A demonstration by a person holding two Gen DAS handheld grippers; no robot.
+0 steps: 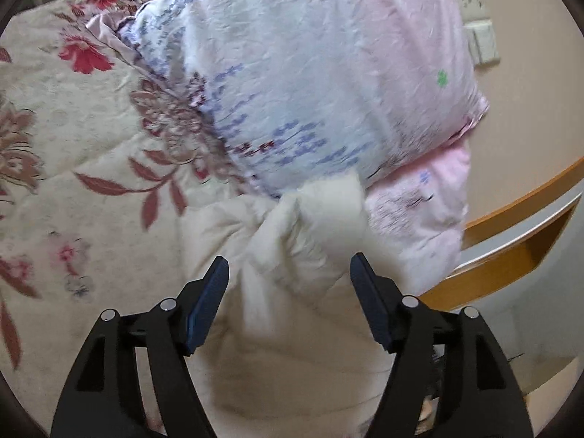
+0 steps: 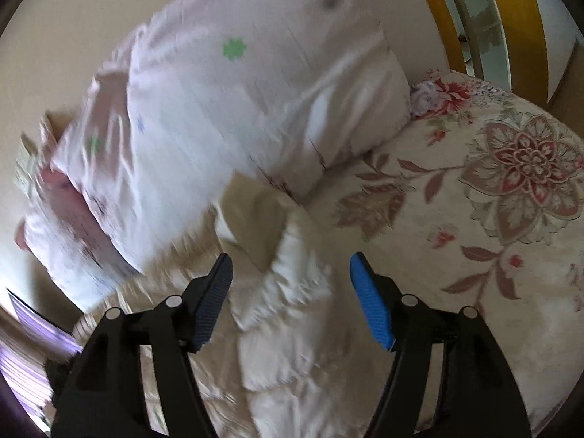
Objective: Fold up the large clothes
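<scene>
A cream-white garment (image 1: 292, 248) lies bunched on a floral quilt (image 1: 73, 138); it also shows in the right wrist view (image 2: 292, 292). My left gripper (image 1: 290, 264) is open, its blue-padded fingers standing either side of a raised fold of the garment, just above it. My right gripper (image 2: 291, 264) is open too, its fingers straddling a ridge of the same cloth. Neither holds anything. The right wrist view is blurred by motion.
A large pale pink and white pillow (image 1: 328, 73) with small flower prints lies just beyond the garment, also seen in the right wrist view (image 2: 226, 116). A wooden headboard edge (image 1: 518, 219) and wall sockets (image 1: 471, 0) are at the right. The floral quilt (image 2: 492, 189) spreads rightward.
</scene>
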